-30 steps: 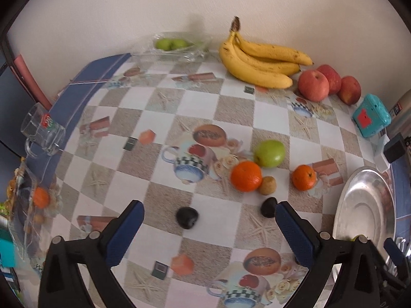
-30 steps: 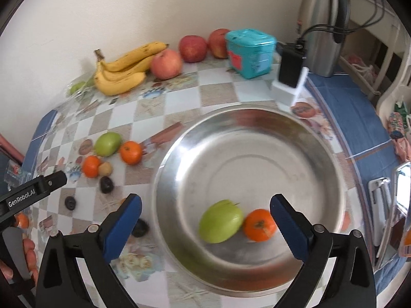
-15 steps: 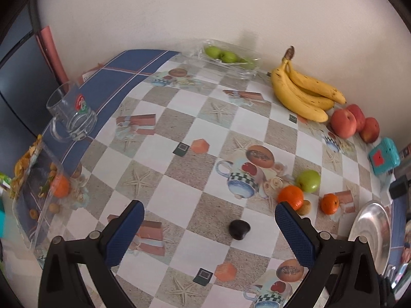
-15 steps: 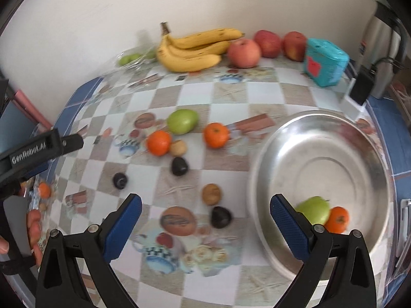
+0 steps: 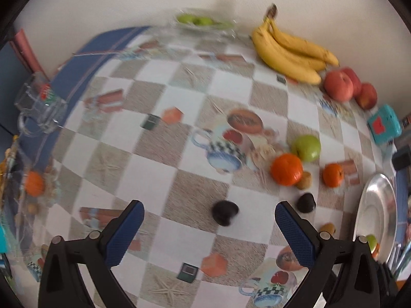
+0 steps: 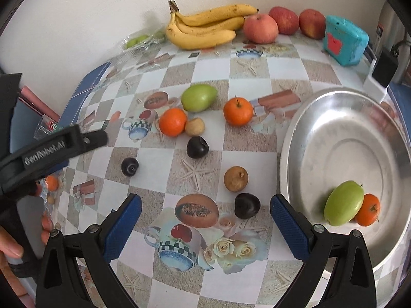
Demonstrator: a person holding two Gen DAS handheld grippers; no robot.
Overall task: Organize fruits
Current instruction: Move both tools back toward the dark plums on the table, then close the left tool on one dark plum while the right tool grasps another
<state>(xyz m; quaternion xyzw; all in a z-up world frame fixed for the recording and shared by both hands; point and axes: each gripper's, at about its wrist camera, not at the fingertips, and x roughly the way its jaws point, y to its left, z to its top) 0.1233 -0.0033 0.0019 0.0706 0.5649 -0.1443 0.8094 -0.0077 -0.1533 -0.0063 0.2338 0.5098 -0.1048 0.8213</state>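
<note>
Green fruit (image 6: 343,203) and orange (image 6: 367,209) touching in steel bowl (image 6: 321,118) — others, perhaps plums, scattered.

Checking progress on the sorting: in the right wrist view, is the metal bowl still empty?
No. The metal bowl already holds a green fruit and an orange, touching each other near its right side.

Home kitchen or dining corner: table with printed checkered oilcloth (image 6: 246,69) against a plain wall, bananas (image 6: 205,29), apples (image 6: 260,28), steel bowl (image 6: 341,118), glass mug (image 5: 39,110), metal thermos (image 6: 393,25) at the right edge.
</note>
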